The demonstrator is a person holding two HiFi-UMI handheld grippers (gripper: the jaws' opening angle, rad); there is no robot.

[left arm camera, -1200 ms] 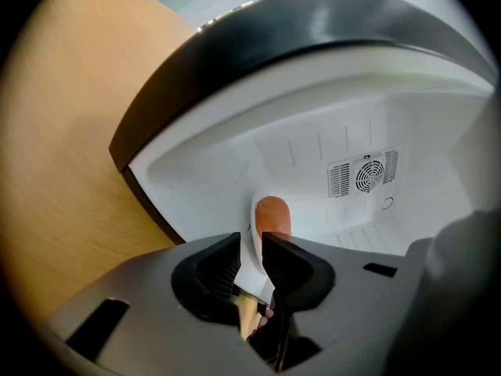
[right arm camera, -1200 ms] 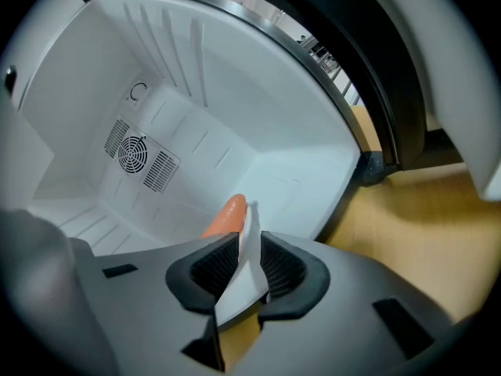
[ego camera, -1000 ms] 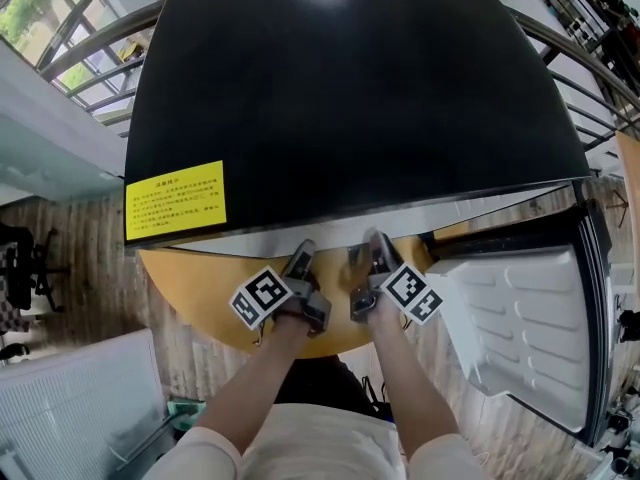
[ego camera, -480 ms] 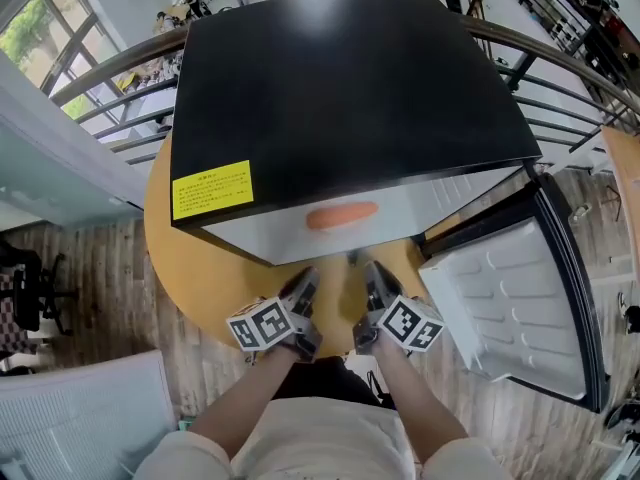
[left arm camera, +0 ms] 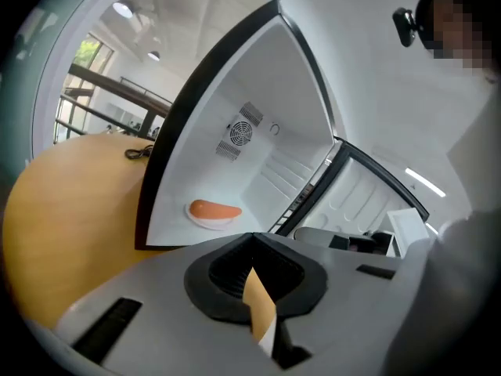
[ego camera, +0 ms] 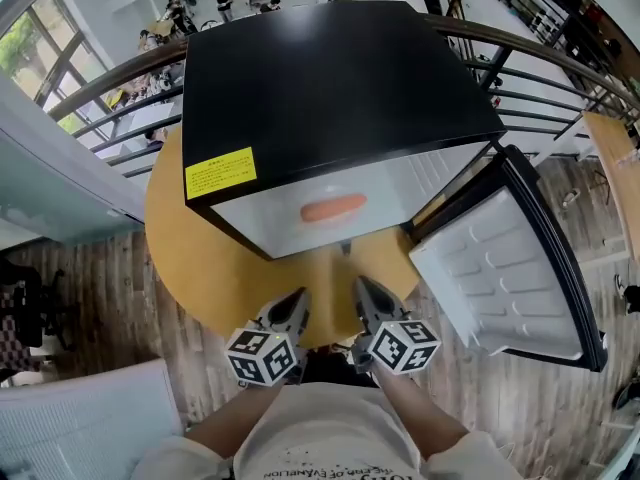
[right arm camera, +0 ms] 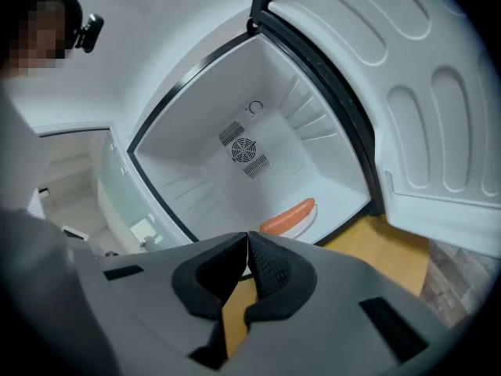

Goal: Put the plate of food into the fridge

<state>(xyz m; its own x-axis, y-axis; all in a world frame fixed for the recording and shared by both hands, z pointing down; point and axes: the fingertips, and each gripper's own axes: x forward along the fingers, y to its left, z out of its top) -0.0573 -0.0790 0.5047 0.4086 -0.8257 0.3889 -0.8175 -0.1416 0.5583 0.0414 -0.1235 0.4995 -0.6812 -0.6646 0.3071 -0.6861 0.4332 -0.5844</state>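
Note:
A white plate [left arm camera: 211,222] with an orange sausage [ego camera: 333,208] lies on the floor of the open black fridge [ego camera: 330,88]; the sausage [right arm camera: 287,216] also shows in both gripper views. My left gripper [ego camera: 288,306] and right gripper [ego camera: 366,298] are over the near edge of the round wooden table [ego camera: 200,268], well short of the fridge opening. Both point at the plate. The left gripper [left arm camera: 252,238] has its jaws shut tip to tip with nothing between them. The right gripper [right arm camera: 248,236] is likewise shut and holds nothing.
The fridge door [ego camera: 510,268] stands swung open to the right, its white inner side facing up. A yellow label [ego camera: 220,172] is on the fridge top. Metal railings [ego camera: 530,58] run behind the table. A fan grille [right arm camera: 244,152] is on the fridge's back wall.
Both grippers have drawn back from the fridge opening toward my body. The view has pulled away, and the plate with the sausage now shows inside the fridge.

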